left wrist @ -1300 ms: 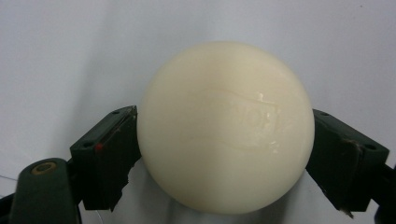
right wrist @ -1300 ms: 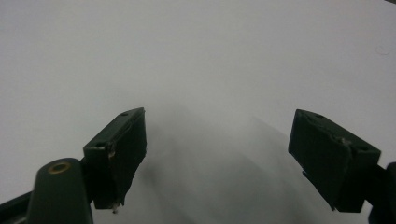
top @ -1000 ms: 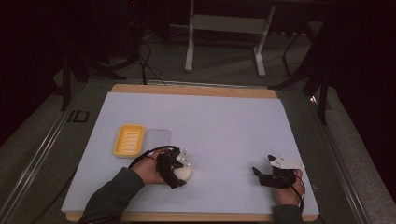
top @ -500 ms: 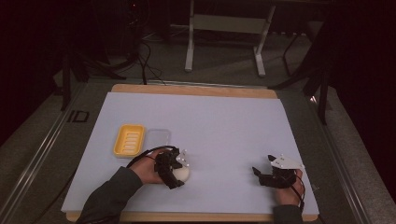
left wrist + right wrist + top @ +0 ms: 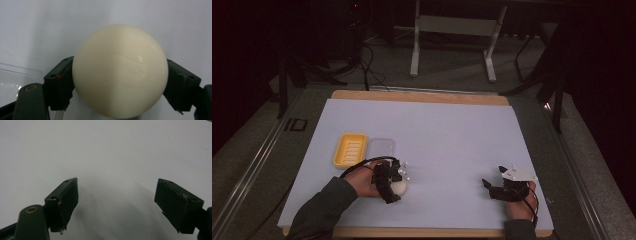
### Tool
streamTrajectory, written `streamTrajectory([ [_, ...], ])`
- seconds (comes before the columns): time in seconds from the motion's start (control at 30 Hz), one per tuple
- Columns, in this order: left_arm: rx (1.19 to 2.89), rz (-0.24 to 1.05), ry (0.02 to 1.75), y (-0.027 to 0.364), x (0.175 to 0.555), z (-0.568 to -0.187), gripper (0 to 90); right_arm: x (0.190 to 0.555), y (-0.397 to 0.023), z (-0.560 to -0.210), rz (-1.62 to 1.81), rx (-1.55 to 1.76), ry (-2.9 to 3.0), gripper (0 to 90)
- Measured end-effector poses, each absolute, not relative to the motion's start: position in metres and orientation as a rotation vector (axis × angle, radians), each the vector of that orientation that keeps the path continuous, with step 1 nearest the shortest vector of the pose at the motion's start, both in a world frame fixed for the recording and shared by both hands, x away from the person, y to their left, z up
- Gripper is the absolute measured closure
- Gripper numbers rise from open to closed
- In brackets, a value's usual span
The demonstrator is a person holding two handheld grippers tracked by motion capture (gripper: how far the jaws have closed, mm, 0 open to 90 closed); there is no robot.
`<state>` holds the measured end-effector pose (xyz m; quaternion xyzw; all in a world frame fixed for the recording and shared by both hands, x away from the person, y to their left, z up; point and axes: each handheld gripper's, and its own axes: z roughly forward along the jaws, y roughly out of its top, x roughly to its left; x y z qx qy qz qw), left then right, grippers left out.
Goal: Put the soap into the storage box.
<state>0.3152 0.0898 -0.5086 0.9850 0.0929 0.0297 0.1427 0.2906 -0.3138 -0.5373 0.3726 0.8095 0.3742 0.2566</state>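
Observation:
A cream-white round bar of soap (image 5: 403, 189) (image 5: 120, 70) with a faint stamped mark lies on the white sheet (image 5: 437, 135) near the front left. My left gripper (image 5: 397, 185) (image 5: 120, 72) reaches around it, a black pad close at each side. Its jaws have just been opening with the soap between them, and the soap rests on the sheet. At the front right my right gripper (image 5: 492, 176) (image 5: 116, 195) lies low over bare sheet, its jaws wide apart and holding nothing.
A yellow ribbed soap dish (image 5: 350, 149) and a clear plastic tray (image 5: 381, 148) lie side by side just beyond my left hand. The sheet covers a wooden board (image 5: 422, 95). A metal stand (image 5: 452, 25) rises from the floor behind the table.

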Motion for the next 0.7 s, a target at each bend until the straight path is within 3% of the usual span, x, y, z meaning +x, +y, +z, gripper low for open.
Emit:
streamTrajectory([
  [0.7, 2.958, 0.042, 0.211, 0.078, 0.321, -0.504, 23.2, 0.291, -0.314, -0.537, 1.016, 1.009, 2.199, 19.1],
])
